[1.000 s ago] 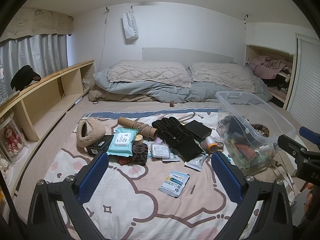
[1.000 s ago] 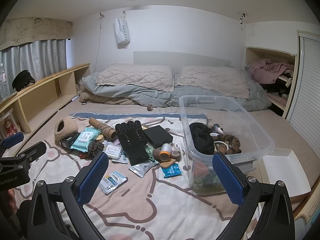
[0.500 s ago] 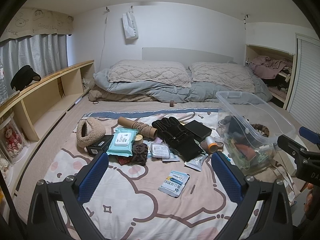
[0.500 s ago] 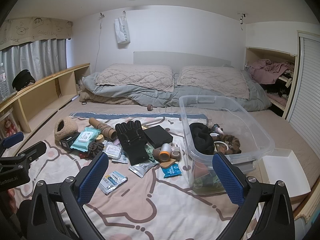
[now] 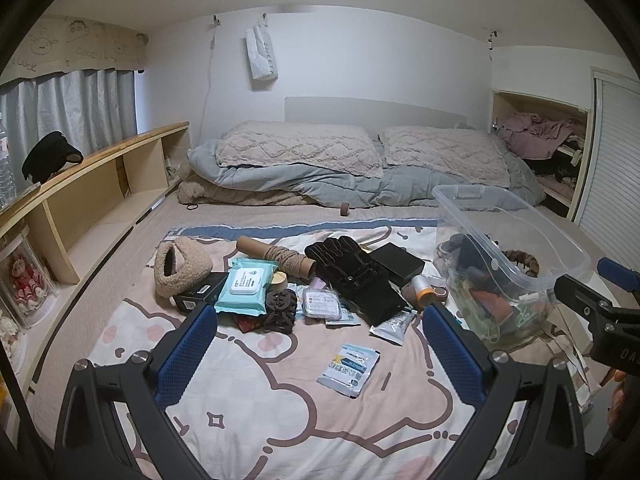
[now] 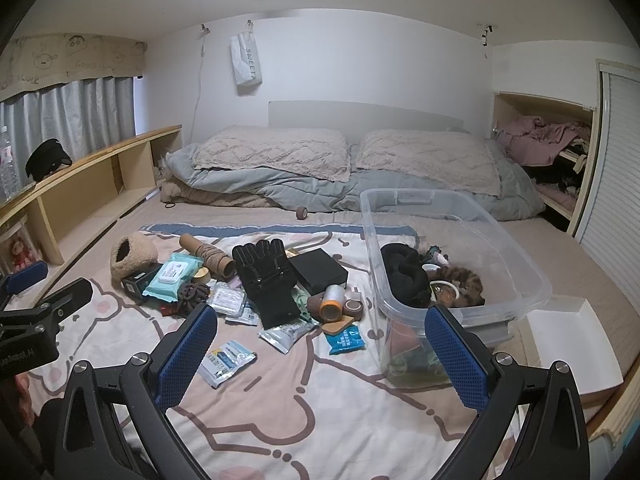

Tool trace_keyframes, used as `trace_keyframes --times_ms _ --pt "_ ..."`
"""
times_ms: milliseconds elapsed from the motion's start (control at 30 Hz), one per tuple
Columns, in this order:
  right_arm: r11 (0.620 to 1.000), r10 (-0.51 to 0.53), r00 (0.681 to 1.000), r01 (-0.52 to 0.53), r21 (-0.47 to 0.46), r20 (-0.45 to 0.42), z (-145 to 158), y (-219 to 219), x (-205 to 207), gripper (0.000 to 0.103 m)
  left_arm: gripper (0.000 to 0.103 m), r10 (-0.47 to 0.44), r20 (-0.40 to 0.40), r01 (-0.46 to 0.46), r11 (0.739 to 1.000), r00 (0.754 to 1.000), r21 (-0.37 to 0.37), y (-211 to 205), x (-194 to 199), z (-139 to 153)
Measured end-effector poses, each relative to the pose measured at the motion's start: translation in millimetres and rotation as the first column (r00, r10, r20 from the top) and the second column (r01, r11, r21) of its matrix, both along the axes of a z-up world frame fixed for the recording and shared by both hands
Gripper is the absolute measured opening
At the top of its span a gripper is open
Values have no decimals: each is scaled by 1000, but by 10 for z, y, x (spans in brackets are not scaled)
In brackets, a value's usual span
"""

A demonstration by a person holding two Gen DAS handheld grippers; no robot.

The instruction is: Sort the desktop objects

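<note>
Hovering above the bed (image 5: 280, 420), I am holding my left tool (image 5: 320, 356) and right tool (image 6: 320, 356) spread wide, gripping nothing; black glove (image 6: 266, 284) is lying amid clutter, left of the clear bin (image 6: 516, 256).

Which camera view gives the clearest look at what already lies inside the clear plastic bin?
The right wrist view: it looks down over the clear plastic bin's rim onto the dark and furry items inside. The left wrist view shows the bin from the side, its contents blurred through the wall.
</note>
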State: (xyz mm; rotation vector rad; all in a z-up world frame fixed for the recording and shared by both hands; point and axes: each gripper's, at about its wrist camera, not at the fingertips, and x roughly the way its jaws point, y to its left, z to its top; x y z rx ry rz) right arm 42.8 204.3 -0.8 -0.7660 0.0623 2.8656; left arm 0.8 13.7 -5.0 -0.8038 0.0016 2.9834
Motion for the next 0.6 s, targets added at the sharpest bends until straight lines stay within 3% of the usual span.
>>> trace_keyframes --times_ms 367,600 --pt "997 65 997 -66 -35 -35 29 165 -159 103 103 -2 -47 1 1000 999 -15 -71 -117 162" --pt "985 151 985 -157 -65 -82 -143 280 -296 103 103 -2 -41 2 1000 999 3 -63 -342 7"
